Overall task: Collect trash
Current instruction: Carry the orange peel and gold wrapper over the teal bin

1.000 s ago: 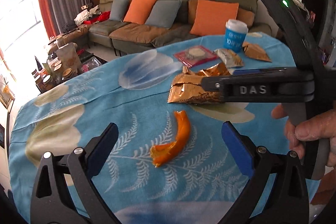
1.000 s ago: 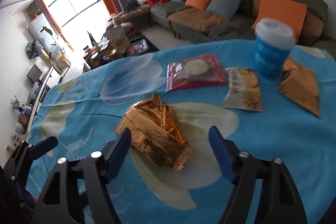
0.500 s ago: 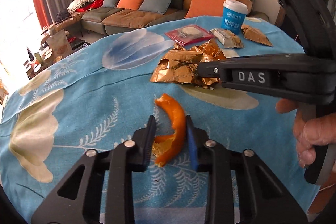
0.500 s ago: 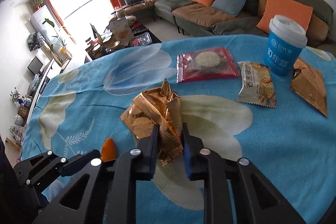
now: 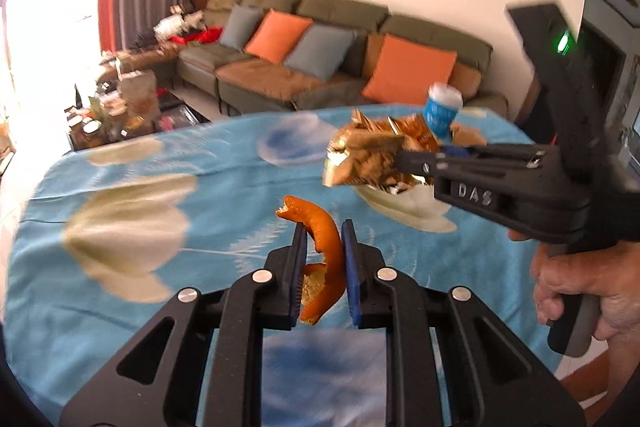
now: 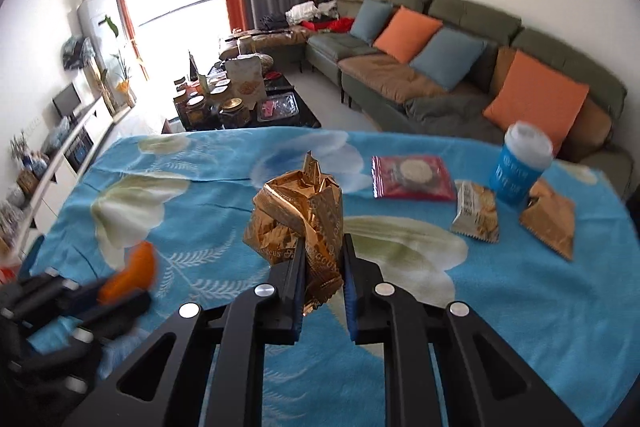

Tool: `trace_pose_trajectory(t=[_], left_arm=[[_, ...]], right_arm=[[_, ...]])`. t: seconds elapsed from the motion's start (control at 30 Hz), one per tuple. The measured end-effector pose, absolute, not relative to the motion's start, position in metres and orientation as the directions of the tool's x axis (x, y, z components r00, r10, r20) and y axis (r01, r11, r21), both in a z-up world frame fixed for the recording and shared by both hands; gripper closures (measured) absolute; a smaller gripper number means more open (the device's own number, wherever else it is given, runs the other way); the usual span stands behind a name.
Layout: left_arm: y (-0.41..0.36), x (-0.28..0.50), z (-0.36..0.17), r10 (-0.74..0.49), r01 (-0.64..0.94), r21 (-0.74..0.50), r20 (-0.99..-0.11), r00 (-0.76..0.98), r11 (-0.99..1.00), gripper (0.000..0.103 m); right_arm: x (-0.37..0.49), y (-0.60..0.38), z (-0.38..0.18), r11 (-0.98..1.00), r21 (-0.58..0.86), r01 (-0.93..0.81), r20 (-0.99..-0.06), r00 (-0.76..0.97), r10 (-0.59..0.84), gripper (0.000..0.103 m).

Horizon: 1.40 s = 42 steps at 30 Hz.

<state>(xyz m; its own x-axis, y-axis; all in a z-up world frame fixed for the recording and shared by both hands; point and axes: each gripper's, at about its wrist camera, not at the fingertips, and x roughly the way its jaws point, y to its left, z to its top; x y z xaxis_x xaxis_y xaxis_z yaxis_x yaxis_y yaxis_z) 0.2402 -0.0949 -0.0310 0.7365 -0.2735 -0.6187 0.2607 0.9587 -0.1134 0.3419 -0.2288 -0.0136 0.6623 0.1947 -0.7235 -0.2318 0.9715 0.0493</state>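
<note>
The left gripper [image 5: 323, 267] has its jaws closed on the orange peel [image 5: 326, 259]. The peel stands between the two pads, its curled upper end projecting above the fingertips [image 5: 299, 233]. The peel is clear of the surface [image 5: 120, 287], which is covered by a blue floral cloth.

The right gripper [image 6: 323, 267] has its jaws closed on the gold wrapper [image 6: 300, 219]. The crumpled wrapper rises above the pads, and its lower tail hangs between them. In the left wrist view the wrapper [image 5: 372, 155] is held above the cloth, beyond and to the right of the peel, with the right gripper [image 5: 404, 161] reaching in from the right and a hand [image 5: 580, 291] on its handle. In the right wrist view the left gripper [image 6: 120, 291] appears blurred at the lower left, with the peel [image 6: 132, 271] in it.

Items on the surface, relative to the blue cup [image 6: 520, 167]:
- Red packet [image 6: 412, 177]: left of the cup.
- Cracker packet [image 6: 476, 213]: just in front of the cup, to its left.
- Brown packet [image 6: 550, 217]: just in front of the cup, to its right.

A sofa [image 6: 460, 75] with orange and blue cushions stands behind the cup.
</note>
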Motion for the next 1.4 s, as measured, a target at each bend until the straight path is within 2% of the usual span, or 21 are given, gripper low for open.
trace_pose_trajectory(t=[0.13,0.33,0.57,0.8,1.03,1.4], left_arm=[[-0.055,0.204,-0.009,-0.216,0.194,-0.100,-0.559,0.800,0.976,0.086],[0.020,0.151,0.020,-0.111,0.075,-0.092,-0.483,0.869,0.993,0.086],[0.115,0.090,0.030,0.054,-0.107,-0.093,-0.450,0.891,0.990,0.086],[0.208,0.039,0.026,0.205,-0.284,-0.108,-0.462,0.863,0.953,0.086],[0.299,-0.003,0.003,0.314,-0.434,-0.121,-0.524,0.792,0.893,0.086],[0.384,-0.026,-0.049,0.316,-0.509,-0.158,-0.619,0.719,0.846,0.085]], right_arm=[[0.326,-0.206,-0.002,0.964,0.006,-0.266,-0.704,0.683,0.192,0.088],[0.302,-0.141,0.015,0.928,-0.006,-0.372,-0.678,0.684,0.270,0.088],[0.273,-0.039,0.028,0.847,-0.035,-0.530,-0.660,0.649,0.379,0.088],[0.250,0.052,0.030,0.753,-0.031,-0.657,-0.673,0.571,0.470,0.088],[0.230,0.137,0.021,0.649,-0.037,-0.760,-0.710,0.477,0.518,0.088],[0.209,0.230,0.001,0.529,-0.047,-0.847,-0.780,0.362,0.510,0.088]])
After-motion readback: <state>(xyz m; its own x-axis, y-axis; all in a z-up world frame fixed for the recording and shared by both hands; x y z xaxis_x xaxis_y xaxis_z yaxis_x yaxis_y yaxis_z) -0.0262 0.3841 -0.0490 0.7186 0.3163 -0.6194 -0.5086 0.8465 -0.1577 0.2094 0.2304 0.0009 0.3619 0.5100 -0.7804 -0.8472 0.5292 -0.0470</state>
